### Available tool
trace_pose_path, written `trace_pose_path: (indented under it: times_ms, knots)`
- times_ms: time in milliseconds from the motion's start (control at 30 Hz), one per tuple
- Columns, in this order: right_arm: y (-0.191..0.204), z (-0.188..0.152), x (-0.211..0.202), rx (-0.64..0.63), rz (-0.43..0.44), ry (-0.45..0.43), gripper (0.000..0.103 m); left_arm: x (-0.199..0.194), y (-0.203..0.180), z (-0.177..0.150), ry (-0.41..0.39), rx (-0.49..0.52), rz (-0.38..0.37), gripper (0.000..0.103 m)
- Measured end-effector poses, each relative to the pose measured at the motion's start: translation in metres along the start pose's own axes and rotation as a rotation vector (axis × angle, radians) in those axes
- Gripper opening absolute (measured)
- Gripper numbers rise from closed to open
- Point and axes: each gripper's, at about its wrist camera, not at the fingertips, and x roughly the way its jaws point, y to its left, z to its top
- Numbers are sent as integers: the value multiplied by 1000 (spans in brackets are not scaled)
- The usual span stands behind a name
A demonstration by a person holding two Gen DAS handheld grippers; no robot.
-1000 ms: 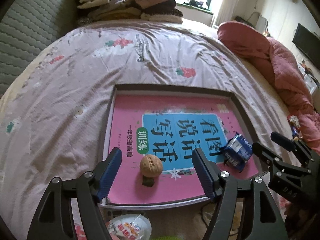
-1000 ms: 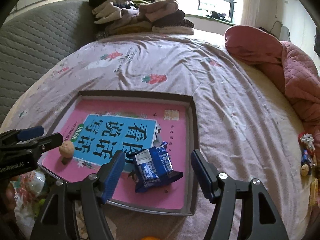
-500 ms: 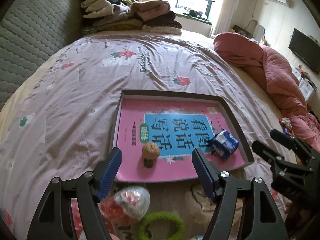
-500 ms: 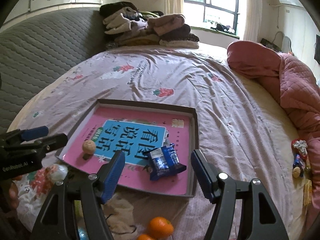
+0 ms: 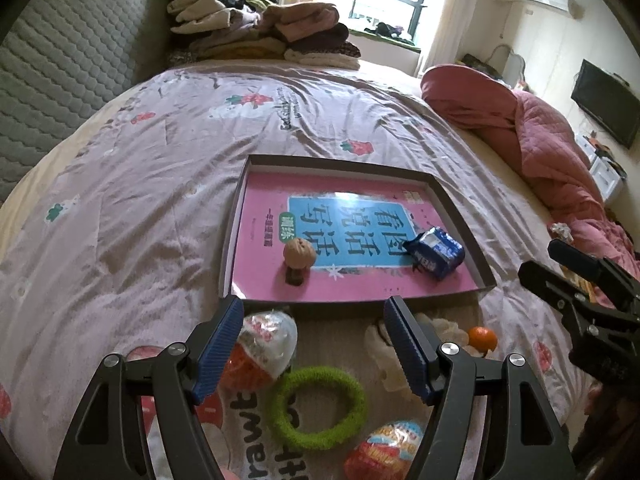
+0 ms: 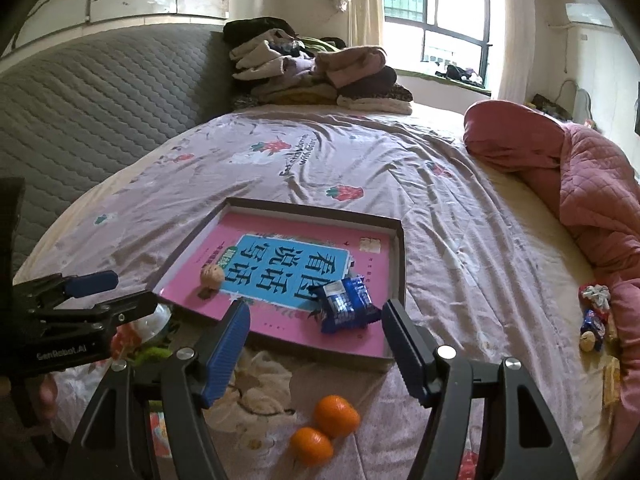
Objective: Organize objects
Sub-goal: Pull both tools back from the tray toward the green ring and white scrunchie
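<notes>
Left gripper (image 5: 314,346): black frame, ribbed blue pads, jaws spread wide, nothing between the pads. Beneath and just ahead of it on the bedsheet: a clear-wrapped orange-and-white egg-shaped toy (image 5: 262,350) by the left pad; a fuzzy green hair ring (image 5: 318,408); a second foil-wrapped egg (image 5: 386,450) nearer the camera; a crumpled cream cloth (image 5: 394,346) by the right pad.

Right gripper (image 6: 316,340): same build, jaws likewise wide and empty. Below it lie two small orange tangerines (image 6: 326,428), touching each other, on the sheet.

Shallow grey cardboard tray (image 6: 400,264): flat on the bed just beyond both grippers. Contents: a pink workbook with a blue title panel (image 6: 280,264) covering the tray floor; a tan walnut (image 5: 299,253) on the book's near left part; a crinkled blue snack packet (image 6: 346,304) on the book's near right part, apart from the walnut.

Surroundings: lilac bedsheet printed with strawberries (image 6: 360,168); rumpled pink quilted duvet (image 6: 580,184) along the right edge; a few small wrapped sweets (image 6: 594,318) beside the duvet; a pile of folded clothes (image 6: 316,76) at the far end against a grey quilted headboard (image 6: 100,100).
</notes>
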Motion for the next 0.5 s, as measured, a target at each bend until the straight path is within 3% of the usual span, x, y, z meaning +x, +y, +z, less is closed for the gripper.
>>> trace_pose_path:
  times_ms: [500]
  knots:
    - [22, -47, -6, -35, 82, 46, 68, -2, 10, -42, 35, 18, 18, 74]
